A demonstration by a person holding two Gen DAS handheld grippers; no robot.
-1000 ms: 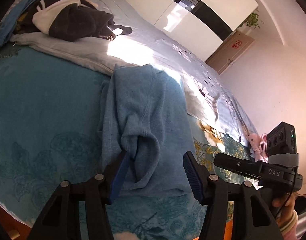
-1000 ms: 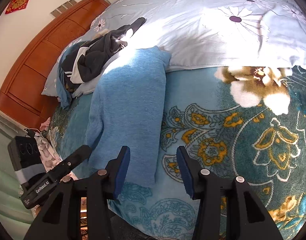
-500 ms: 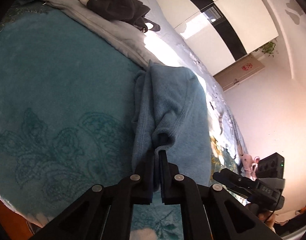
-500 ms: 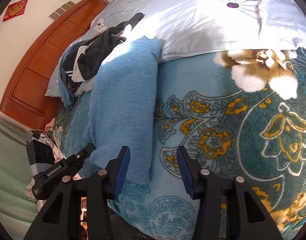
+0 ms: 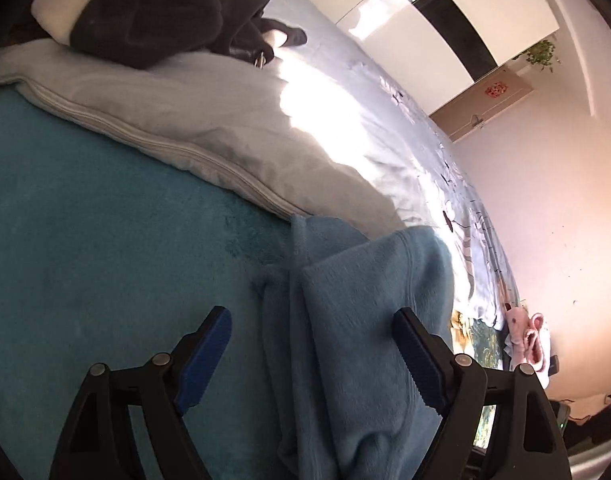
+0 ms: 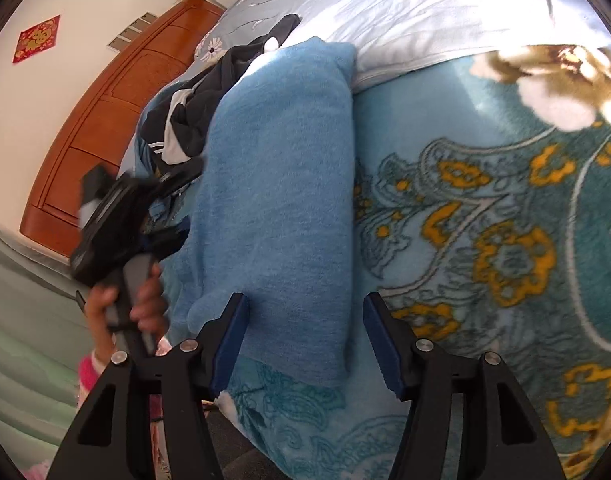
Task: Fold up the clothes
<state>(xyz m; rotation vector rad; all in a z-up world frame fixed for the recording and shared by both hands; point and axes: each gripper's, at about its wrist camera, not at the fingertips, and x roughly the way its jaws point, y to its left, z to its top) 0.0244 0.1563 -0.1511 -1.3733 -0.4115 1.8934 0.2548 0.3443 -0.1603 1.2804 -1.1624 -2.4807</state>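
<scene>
A light blue fleece garment (image 6: 281,200) lies folded lengthwise in a long strip on the teal blanket (image 6: 485,240). In the left wrist view the garment (image 5: 365,344) lies bunched between the jaws of my left gripper (image 5: 311,360), which is open and holds nothing. My right gripper (image 6: 305,340) is open over the near end of the strip, empty. The left gripper and the hand holding it also show in the right wrist view (image 6: 117,220), at the strip's left edge.
A pile of dark and white clothes (image 5: 153,4) lies on a pale floral duvet (image 5: 265,128) at the back. A wooden headboard (image 6: 105,112) stands at the far left. A pink plush toy (image 5: 525,336) sits at the bed's far side.
My left gripper shut on the garment's sleeve edge, carried it across, then opened and let it go. The strip is narrower now. My right gripper stayed open and moved closer to the near end.
</scene>
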